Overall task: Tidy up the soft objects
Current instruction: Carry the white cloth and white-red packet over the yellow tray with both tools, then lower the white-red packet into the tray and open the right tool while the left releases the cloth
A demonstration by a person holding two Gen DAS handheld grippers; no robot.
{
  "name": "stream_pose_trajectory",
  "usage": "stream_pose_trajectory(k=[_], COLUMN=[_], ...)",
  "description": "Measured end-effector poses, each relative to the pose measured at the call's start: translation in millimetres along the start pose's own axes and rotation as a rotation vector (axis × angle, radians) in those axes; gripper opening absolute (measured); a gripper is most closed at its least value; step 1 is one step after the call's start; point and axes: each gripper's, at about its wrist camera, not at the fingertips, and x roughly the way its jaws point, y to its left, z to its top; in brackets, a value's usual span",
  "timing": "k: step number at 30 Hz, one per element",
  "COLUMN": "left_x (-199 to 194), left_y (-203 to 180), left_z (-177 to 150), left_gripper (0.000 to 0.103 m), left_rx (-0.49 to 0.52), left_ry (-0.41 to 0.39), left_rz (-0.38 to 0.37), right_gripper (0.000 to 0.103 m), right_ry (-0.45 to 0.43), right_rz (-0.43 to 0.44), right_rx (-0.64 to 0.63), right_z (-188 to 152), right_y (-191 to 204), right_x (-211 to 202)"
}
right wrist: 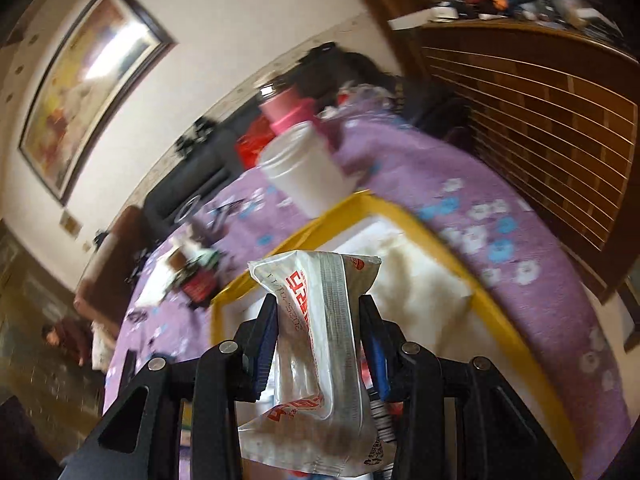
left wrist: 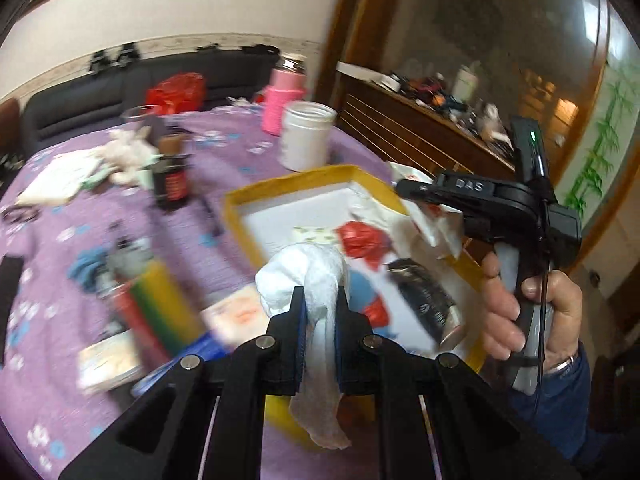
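Note:
My left gripper (left wrist: 320, 300) is shut on a white cloth (left wrist: 308, 276) that bulges past the fingertips and hangs down below them, held above the near edge of a yellow-rimmed tray (left wrist: 280, 184). My right gripper (right wrist: 318, 308) is shut on a silver soft packet with red print (right wrist: 316, 320), held over the same tray (right wrist: 448, 252). In the left wrist view the right gripper (left wrist: 424, 196) hovers over the tray's right side with the packet (left wrist: 436, 220) in it. The tray holds a red crumpled bag (left wrist: 360, 240), a dark roll (left wrist: 424, 296) and a white sheet.
A purple flowered cloth (left wrist: 80, 248) covers the round table. On it stand a white jar (left wrist: 304, 136), a pink bottle (left wrist: 282, 96), a dark bottle (left wrist: 172, 176), a striped can (left wrist: 160, 304), tissues and small packets. A wooden cabinet (right wrist: 540, 120) stands to the right, a dark sofa behind.

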Motion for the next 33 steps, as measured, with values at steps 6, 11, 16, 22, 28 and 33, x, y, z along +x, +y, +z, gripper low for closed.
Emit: stream_pose_trajectory(k=[6, 11, 16, 22, 28, 33], left_x=[58, 84, 87, 79, 64, 43], left_y=[-33, -40, -39, -40, -48, -47], left_z=[6, -6, -9, -12, -10, -10], left_gripper=[0.011, 0.011, 0.012, 0.022, 0.042, 0.056], left_rx=[0.027, 0.024, 0.019, 0.033, 0.056, 0.048], left_ry=[0.076, 0.121, 0.108, 0.096, 0.072, 0.040], left_rz=[-0.060, -0.079, -0.088, -0.085, -0.077, -0.088], right_gripper=[0.043, 0.042, 0.043, 0.048, 0.054, 0.066], right_ry=[0.040, 0.107, 0.141, 0.136, 0.107, 0.075], right_rz=[-0.074, -0.109, -0.109, -0.125, -0.115, -0.094], right_rx=[0.017, -0.002, -0.026, -0.028, -0.024, -0.017], right_z=[4, 0, -6, -7, -6, -4], right_y=[-15, -16, -11, -11, -9, -8], right_x=[16, 40, 49, 49, 39, 32])
